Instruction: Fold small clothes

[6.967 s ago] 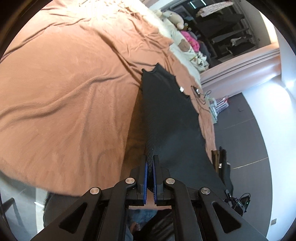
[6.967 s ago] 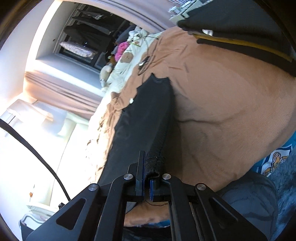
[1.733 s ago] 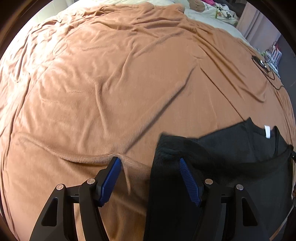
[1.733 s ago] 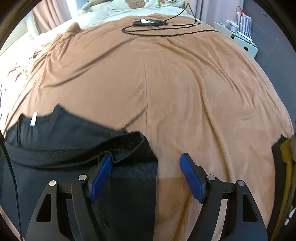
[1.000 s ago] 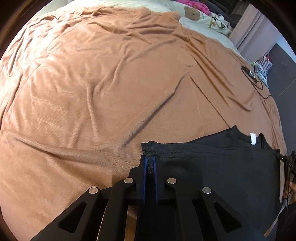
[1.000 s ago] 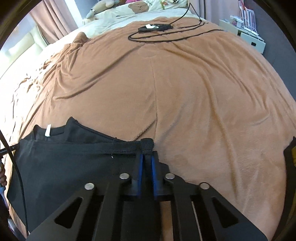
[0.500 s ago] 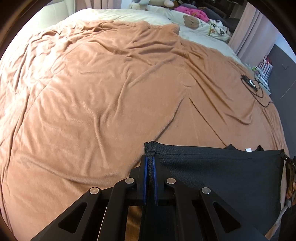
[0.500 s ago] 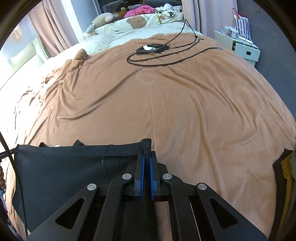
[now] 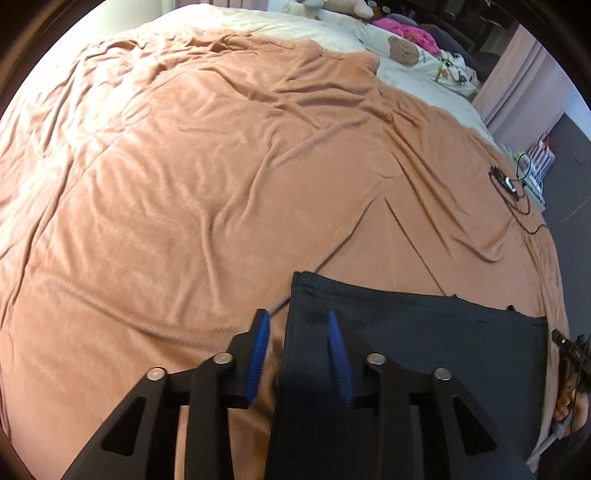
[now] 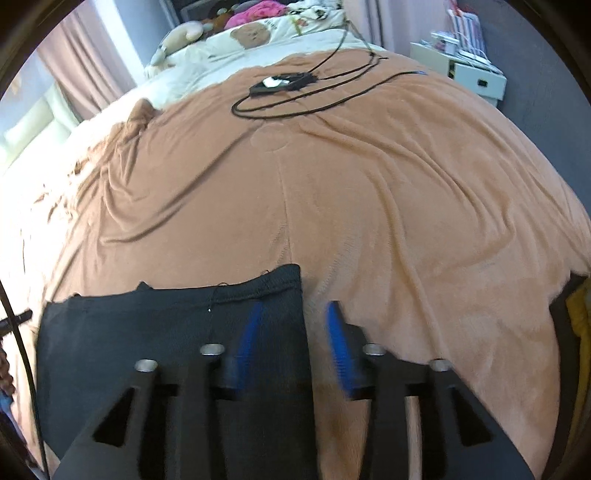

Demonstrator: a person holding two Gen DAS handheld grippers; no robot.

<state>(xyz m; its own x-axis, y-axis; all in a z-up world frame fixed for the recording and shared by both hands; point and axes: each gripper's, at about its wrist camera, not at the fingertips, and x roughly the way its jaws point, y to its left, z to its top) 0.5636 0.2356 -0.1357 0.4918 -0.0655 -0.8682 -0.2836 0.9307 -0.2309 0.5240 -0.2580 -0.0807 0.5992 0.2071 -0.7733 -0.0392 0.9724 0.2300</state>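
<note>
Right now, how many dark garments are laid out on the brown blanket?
1. The black garment lies folded flat on the brown blanket at its near edge, under both opening claws. Dark and yellow fabric shows at the right wrist view's far right edge; it may be more clothing.

We are in a bedroom at home, because we see a big bed with a brown blanket (image 9: 207,177), teddy bear pillows (image 10: 255,35), pink curtains (image 10: 81,59) and a little white drawer box (image 10: 476,79).

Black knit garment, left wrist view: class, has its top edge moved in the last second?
Yes. The black knit garment now covers its white neck label, folded toward the far pillows.
</note>
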